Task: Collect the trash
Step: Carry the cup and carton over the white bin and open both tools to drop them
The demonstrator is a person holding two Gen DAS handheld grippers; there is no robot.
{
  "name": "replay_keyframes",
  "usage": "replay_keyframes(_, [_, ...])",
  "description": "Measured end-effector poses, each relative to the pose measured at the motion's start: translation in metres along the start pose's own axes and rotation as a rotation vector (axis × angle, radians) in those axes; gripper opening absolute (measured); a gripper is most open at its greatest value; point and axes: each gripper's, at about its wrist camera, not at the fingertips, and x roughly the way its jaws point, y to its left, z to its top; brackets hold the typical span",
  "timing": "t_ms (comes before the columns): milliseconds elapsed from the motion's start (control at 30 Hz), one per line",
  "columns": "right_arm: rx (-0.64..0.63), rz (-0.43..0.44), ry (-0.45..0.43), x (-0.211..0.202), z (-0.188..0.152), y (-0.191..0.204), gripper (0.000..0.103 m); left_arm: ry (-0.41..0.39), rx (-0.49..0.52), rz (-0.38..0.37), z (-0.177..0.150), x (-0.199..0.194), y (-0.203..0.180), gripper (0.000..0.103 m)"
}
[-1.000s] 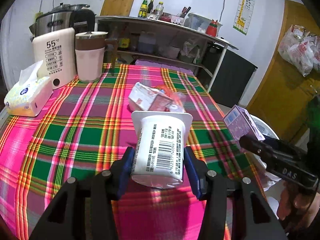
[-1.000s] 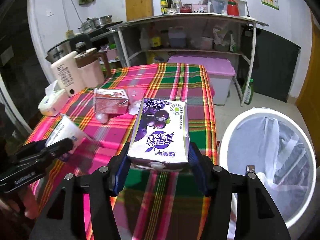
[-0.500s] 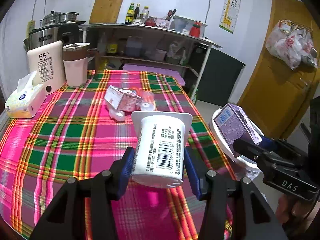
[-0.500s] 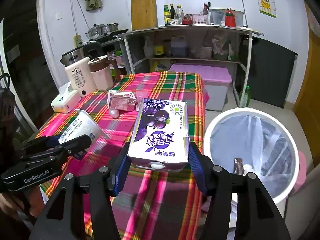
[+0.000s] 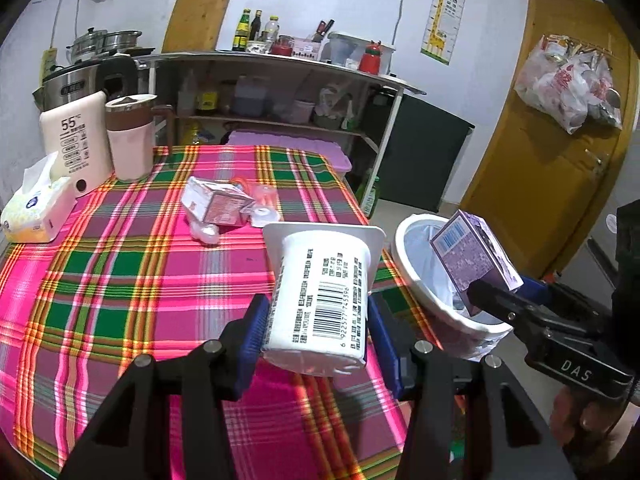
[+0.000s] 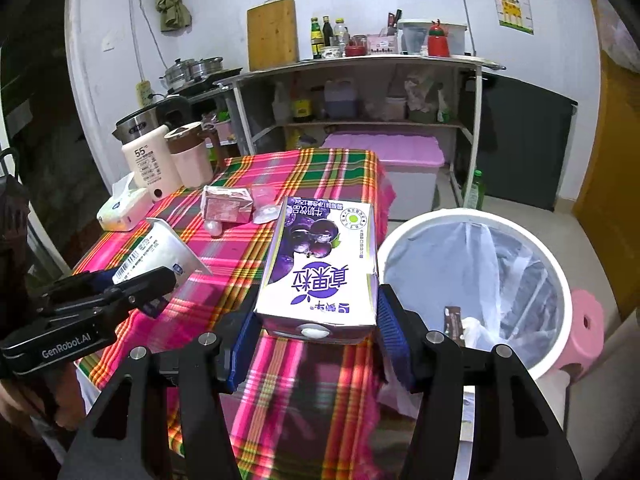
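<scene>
White yogurt cup [image 5: 324,300] w/ barcode sits clamped in left gripper [image 5: 316,332], blue pads pressed on both sides, held above the plaid worktop [image 5: 120,280] near its 3 o'clock edge. Purple blueberry milk carton [image 6: 320,268] is clamped in right gripper [image 6: 316,334], over worktop edge, w/ white lined trash bin [image 6: 476,288] just beside it at 3 o'clock; a wrapper lies in the bin. On worktop at 12 o'clock from the cup: pink carton [image 5: 216,204] & small plastic bits touching it. Far corner at 10 o'clock: tissue pack [image 5: 34,208], white "55" kettle [image 5: 74,148], pink jug [image 5: 130,136].
</scene>
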Motion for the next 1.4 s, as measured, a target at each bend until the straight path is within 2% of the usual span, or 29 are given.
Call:
replay_keyframes(700, [0.137,-0.118,0.002,-0.010,-0.013,-0.086,0.057,0.061,0.136,-0.121,0.018,0.051,-0.086,0.052])
replay_keyframes(1400, [0.208,-0.169,0.131,0.028,-0.022,-0.139,0.057,0.149,0.196,-0.217,0.027,0.110,-0.129,0.052])
